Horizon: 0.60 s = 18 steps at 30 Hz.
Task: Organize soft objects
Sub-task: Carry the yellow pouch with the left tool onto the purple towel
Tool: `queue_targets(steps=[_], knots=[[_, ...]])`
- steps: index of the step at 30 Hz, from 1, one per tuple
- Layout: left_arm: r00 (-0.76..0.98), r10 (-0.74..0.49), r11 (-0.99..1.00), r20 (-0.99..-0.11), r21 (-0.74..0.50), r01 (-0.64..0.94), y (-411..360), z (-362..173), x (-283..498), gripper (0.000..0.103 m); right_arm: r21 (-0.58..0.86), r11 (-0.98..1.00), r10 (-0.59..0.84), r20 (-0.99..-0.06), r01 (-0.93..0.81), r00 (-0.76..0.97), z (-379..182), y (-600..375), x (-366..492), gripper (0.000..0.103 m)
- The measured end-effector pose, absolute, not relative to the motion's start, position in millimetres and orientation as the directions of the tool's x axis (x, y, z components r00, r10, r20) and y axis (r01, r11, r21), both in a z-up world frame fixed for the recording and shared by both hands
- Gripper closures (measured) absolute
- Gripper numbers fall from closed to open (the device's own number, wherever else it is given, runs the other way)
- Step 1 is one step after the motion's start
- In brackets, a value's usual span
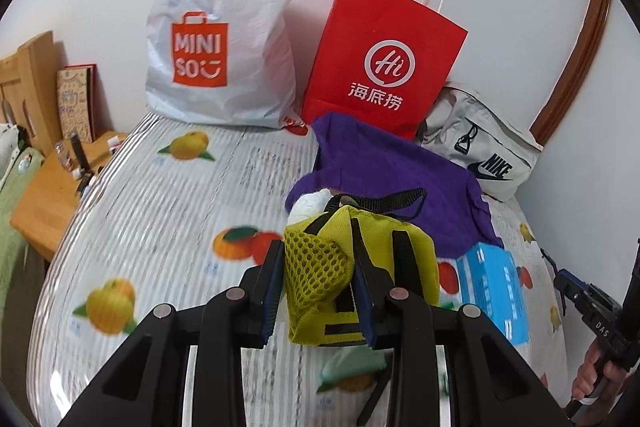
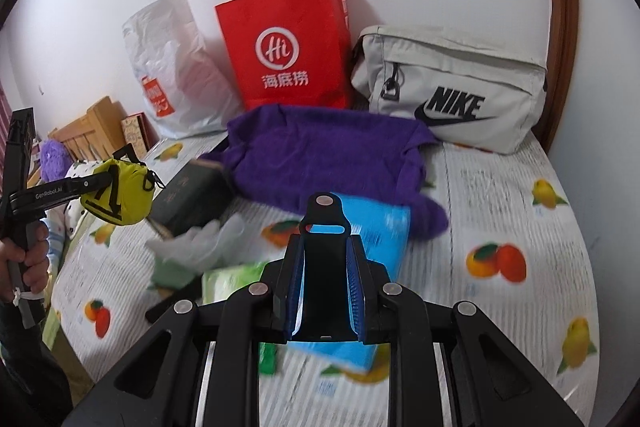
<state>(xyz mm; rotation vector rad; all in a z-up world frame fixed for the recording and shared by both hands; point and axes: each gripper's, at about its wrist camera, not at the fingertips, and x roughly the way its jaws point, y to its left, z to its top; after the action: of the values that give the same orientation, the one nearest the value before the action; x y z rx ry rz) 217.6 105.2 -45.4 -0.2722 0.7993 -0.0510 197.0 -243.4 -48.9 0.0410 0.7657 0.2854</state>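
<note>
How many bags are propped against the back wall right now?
3. The white plastic bag stands farthest left, the red paper bag in the middle, the grey Nike bag on the right. Smaller ones behind them may be hidden.

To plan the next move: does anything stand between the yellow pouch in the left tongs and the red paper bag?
Only the purple cloth, lying flat on the bed before the red paper bag. Held up, the yellow pouch can probably pass over it.
</note>
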Motion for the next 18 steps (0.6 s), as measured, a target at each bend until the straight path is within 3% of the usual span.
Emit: queue_targets(steps=[18], knots=[[0.654,-0.176,0.974,-0.736,-0.226,0.007,73,-51,346,0.073,0.141,0.966,0.252,-0.706,-0.217,0.662,-62,-249,329,0.081]])
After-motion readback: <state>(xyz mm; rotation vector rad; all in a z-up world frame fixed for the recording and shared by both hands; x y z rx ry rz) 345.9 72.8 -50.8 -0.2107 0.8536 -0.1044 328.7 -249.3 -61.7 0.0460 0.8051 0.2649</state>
